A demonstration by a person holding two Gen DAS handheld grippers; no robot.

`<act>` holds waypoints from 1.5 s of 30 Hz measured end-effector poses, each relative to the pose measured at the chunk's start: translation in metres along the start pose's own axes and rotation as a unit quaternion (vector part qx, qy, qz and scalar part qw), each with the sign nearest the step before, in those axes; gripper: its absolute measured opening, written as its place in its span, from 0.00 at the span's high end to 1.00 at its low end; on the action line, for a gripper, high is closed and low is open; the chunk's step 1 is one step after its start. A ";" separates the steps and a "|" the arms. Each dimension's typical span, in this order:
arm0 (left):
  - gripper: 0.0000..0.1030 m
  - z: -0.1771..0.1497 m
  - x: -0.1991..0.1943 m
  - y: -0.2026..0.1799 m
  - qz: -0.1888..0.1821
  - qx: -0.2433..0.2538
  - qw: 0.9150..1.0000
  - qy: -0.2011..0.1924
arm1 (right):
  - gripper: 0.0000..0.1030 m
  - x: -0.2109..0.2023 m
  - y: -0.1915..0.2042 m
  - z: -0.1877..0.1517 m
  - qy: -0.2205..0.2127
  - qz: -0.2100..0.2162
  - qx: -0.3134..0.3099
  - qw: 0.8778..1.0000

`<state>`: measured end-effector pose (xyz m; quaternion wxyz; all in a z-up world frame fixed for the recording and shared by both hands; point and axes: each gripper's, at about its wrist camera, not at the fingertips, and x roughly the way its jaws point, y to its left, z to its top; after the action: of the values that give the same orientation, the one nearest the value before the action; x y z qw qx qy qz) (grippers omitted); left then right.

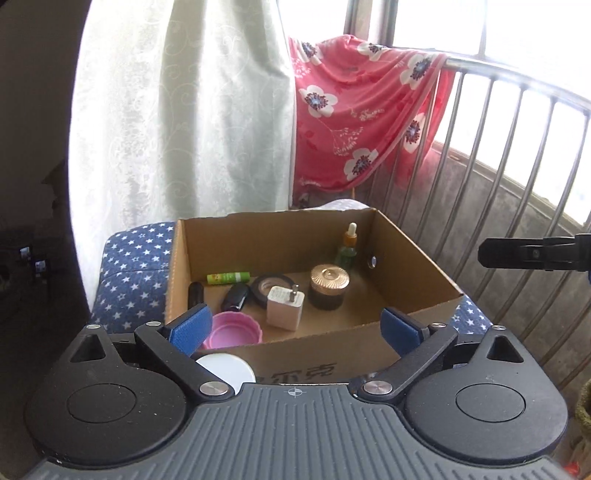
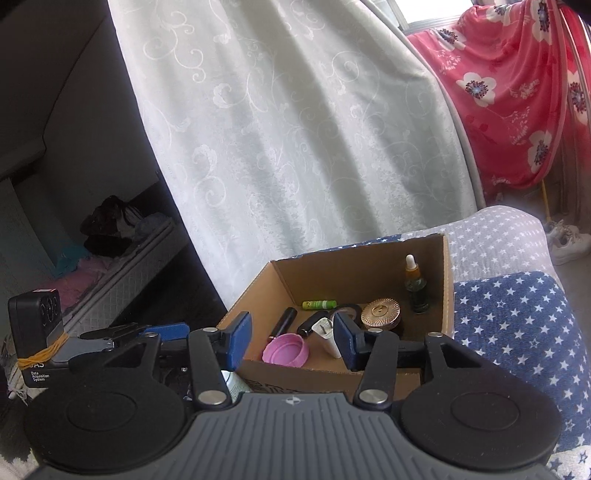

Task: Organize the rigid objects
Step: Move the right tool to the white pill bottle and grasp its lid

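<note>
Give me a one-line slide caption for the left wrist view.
Open left gripper before a cardboard box holding a dropper bottle, gold-lidded jar, white charger and pink lid.

Cardboard box (image 1: 413, 295): matt brown corrugated paperboard. Charger plug (image 1: 285, 307): smooth white plastic, metal prongs. Jar lid (image 1: 330, 277): glossy ribbed gold finish. Dropper bottle (image 1: 347, 251): green glass. Pink cup (image 1: 234, 328): smooth plastic. Star-print cover (image 1: 133, 273): blue cloth. Railing (image 1: 491, 147): bright metal bars. Curtain (image 1: 184, 110): pale patterned cloth.

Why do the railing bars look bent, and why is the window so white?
Left wrist view: the fisheye lens bows the railing, and daylight washes out the window. Right wrist view: the curtain glows backlit, and the room at left stays dark.
</note>
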<state>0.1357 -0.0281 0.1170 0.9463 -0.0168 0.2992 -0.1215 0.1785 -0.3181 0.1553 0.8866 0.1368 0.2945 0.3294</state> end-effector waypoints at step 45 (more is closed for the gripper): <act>0.48 -0.100 0.042 0.018 0.072 0.031 0.996 -0.037 | 0.43 0.156 0.111 -0.067 0.129 -0.011 -0.071 0.989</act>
<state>0.1161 -0.0171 0.0093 0.9631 0.0297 0.2602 -0.0621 0.1767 -0.1287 0.0831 0.8524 0.0263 0.3836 0.3543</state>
